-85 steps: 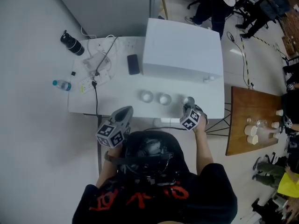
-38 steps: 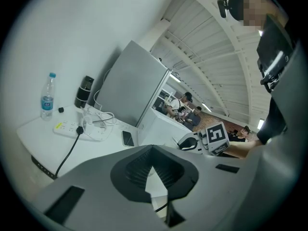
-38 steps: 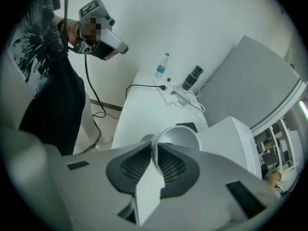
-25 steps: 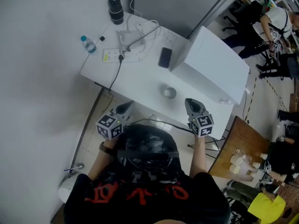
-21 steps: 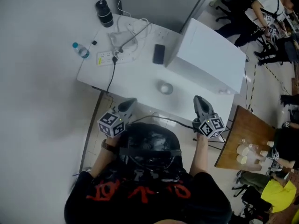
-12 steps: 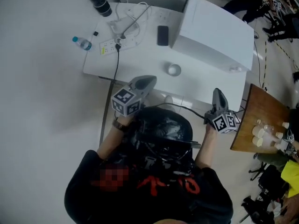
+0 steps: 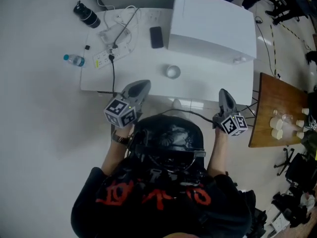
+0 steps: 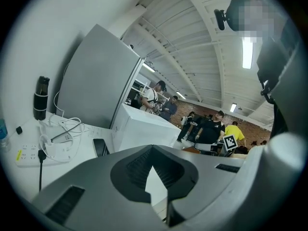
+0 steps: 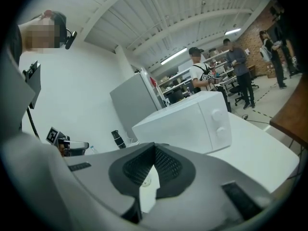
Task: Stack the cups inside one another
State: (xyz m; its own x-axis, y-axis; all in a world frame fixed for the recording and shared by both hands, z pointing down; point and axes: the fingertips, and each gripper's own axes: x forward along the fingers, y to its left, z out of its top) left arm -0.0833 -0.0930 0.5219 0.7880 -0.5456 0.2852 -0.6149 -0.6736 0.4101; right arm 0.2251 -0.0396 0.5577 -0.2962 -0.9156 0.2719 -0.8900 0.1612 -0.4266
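Head view: the cups point(image 7: 172, 72) sit as one nested stack, upright, on the white table point(image 7: 129, 78). The stack is just in front of the microwave point(image 7: 213, 24), nr its left front corner. It stands free and neither tool touches it.

Left gripper point(image 7: 144, 84): held over the table's near edge, in front of and left of the microwave, apart from the stack. The left gripper view shows its jaws pressed together at the tips, w/ nothing btwn them.

Right gripper point(image 7: 222, 91): at the table's near edge, in front of the microwave's right end, also apart from the stack. The right gripper view shows its jaws pressed together, nothing pinched. A small pale round shape shows through the slot below the tips, too small to identify.

Other items, working outward:
- Phone point(image 7: 156, 37): dark, flat on the table, just beside the microwave's left side.
- Power strip point(image 7: 101, 61): further left of the microwave, w/ white and black cables running from it.
- Water bottle point(image 7: 73, 60): clear, blue cap, at the table's left edge, well apart from the microwave.
- Flask point(image 7: 87, 15): black, at the far left corner.
- Wooden table point(image 7: 270, 98): to the microwave's right, carrying several small pale containers.
- People point(image 9: 226, 66): standing behind the microwave in the bkgd.
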